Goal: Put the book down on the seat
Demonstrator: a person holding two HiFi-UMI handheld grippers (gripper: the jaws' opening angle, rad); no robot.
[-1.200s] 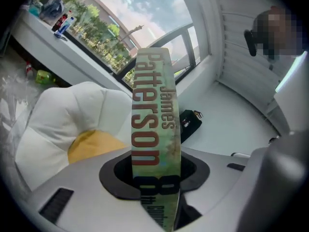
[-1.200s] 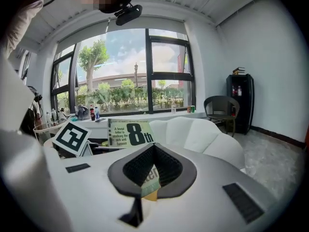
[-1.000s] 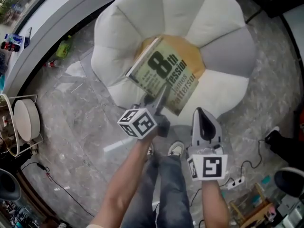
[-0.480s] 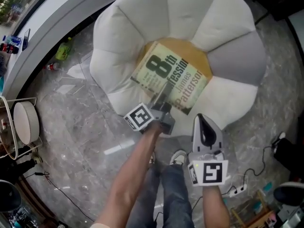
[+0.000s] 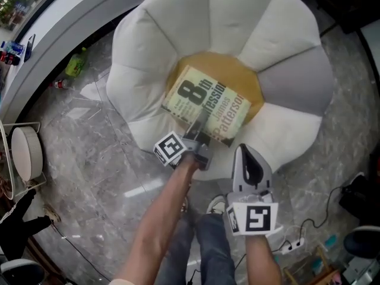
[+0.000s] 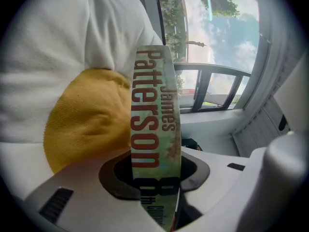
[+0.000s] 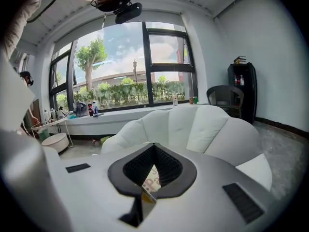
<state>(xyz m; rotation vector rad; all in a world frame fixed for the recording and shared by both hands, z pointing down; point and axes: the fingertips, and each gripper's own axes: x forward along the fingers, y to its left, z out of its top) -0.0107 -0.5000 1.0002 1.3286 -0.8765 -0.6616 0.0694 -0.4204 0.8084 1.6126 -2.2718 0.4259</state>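
- A white, petal-shaped seat (image 5: pixel 261 22) with a yellow centre cushion (image 5: pixel 240 76) fills the head view.
- The paperback book (image 5: pixel 208 103) has come lower and flatter over that centre. Release looks close, though contact is unclear.
- The left gripper (image 5: pixel 198 125) clamps the book's near edge.
- The right gripper (image 5: pixel 248 152) hangs back, jaws together, empty.

The book (image 5: pixel 206 113) was held over the middle cushion (image 5: pixel 240 76) of the seat (image 5: pixel 267 22), its near edge between the jaws of the left gripper (image 5: pixel 198 124). The right gripper (image 5: pixel 247 152) was placed just right of it, before the seat. A bottle (image 5: pixel 74 65) was seen on the floor (image 5: pixel 107 159), left of the seat
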